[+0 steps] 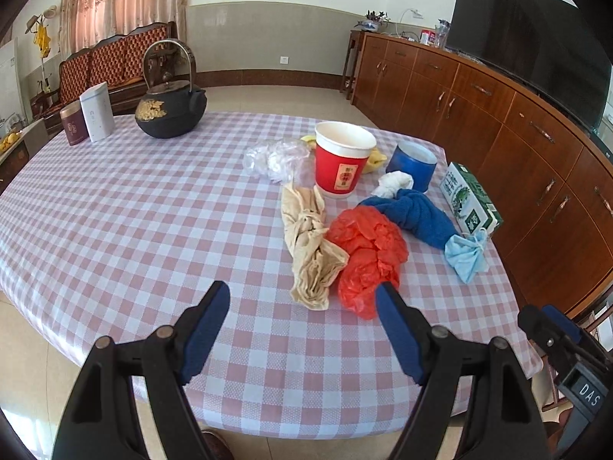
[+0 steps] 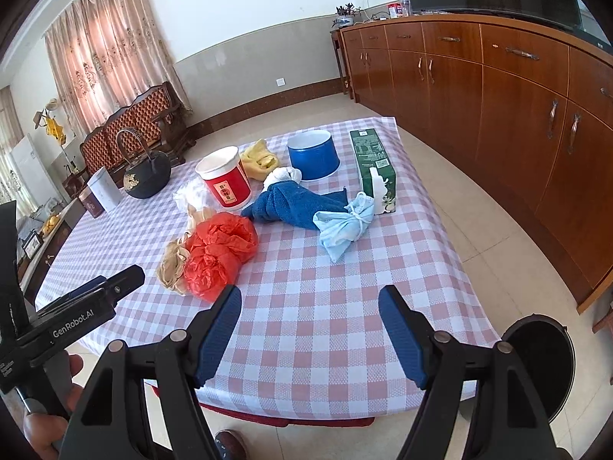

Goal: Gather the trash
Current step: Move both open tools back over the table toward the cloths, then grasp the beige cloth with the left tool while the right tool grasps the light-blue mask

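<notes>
**Trash pickup: nothing grabbed yet**

All the trash sits on the checkered table (image 2: 325,326): one red plastic bag (image 2: 218,251), one beige rag (image 1: 310,245), one tied blue mask (image 2: 345,228), one paper cup (image 1: 343,159), one carton (image 2: 373,168). Left gripper (image 1: 302,299) and right gripper (image 2: 310,303) both gape apart, empty. The black bin (image 2: 544,364) waits near right.

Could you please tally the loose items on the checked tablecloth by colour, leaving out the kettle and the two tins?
Red: 2, paper cup, crumpled plastic bag
Blue: 3, tub, towel, pale face mask
Yellow: 1, cloth
Beige: 1, knotted cloth
White or clear: 2, tissue wad, clear bag
Green: 1, carton
Total: 10
</notes>
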